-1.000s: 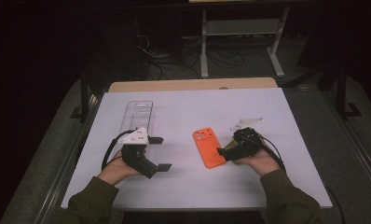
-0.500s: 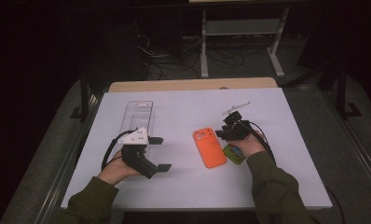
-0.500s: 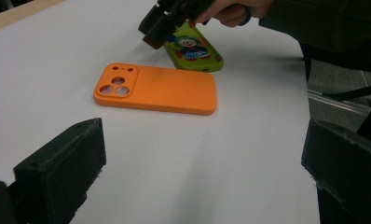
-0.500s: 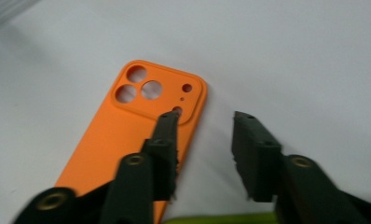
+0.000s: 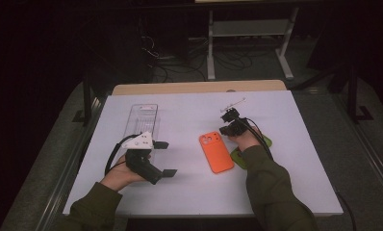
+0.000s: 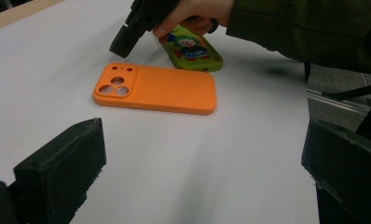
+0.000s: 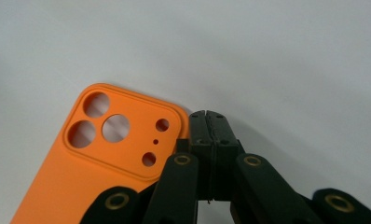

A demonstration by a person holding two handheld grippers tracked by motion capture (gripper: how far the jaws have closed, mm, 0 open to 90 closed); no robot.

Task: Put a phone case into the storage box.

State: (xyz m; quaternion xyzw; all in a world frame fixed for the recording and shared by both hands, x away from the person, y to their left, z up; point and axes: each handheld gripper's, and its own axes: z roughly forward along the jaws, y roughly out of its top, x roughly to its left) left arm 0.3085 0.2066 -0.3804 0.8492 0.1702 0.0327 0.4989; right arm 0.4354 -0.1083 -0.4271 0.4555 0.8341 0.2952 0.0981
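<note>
right gripper (image 7: 206, 122) had its jaws pressed together on nothing, just beside the orange phone case's (image 7: 104, 158) camera corner, long axis toward the person.

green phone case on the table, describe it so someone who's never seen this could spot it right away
On the white table, find the orange phone case near the middle. The green phone case lies just beyond it on its right, partly under the person's right hand. Unlike its plain orange neighbour, it carries a cartoon clown picture.

High view looked down on the table (image 5: 189, 110) from above; both tongs-mounted cameras sat close, sharing the orange phone case (image 6: 158, 88).
</note>
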